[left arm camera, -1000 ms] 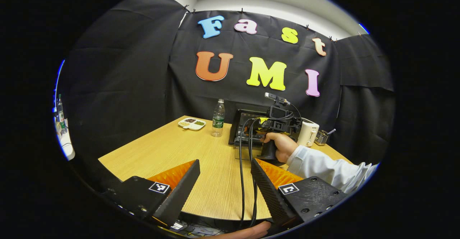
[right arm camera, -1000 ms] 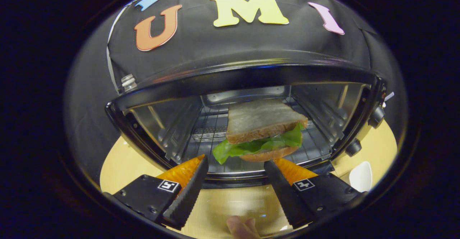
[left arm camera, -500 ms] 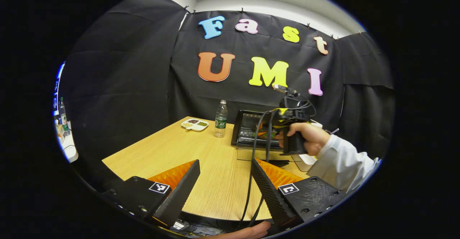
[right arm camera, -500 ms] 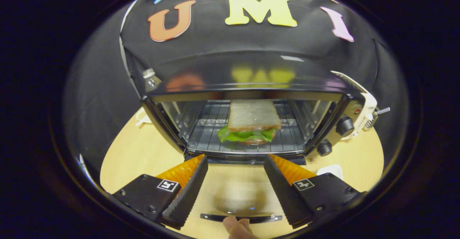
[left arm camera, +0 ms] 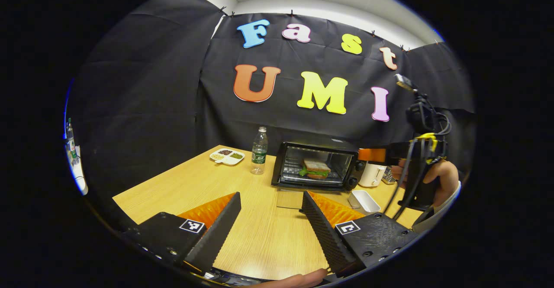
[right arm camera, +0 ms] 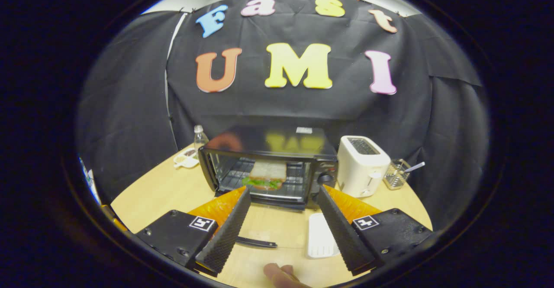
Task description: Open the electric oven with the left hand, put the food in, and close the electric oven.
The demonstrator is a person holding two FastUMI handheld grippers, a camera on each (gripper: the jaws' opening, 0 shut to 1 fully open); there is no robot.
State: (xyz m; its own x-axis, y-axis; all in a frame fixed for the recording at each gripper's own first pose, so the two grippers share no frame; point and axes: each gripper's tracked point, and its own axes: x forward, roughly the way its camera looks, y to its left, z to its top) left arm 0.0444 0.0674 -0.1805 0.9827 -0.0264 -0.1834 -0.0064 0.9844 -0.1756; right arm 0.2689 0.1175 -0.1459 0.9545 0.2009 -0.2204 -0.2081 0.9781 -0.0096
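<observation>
Both tongs [left arm camera: 270, 218] [right arm camera: 283, 221] wide, empty; sandwich [right arm camera: 267, 174] inside oven [right arm camera: 268, 166], well ahead.

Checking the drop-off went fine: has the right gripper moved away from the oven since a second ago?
Yes. The right gripper has pulled back: the black electric oven looks farther off, with the lettuce sandwich left inside.

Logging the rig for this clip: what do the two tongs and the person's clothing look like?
Both tongs, left and right, have black ridged fingers backed in orange, on black blocks bearing small square black-and-white tags. The right tongs, seen from the left gripper view, carry a camera and black cables. The sleeve is white.
</observation>
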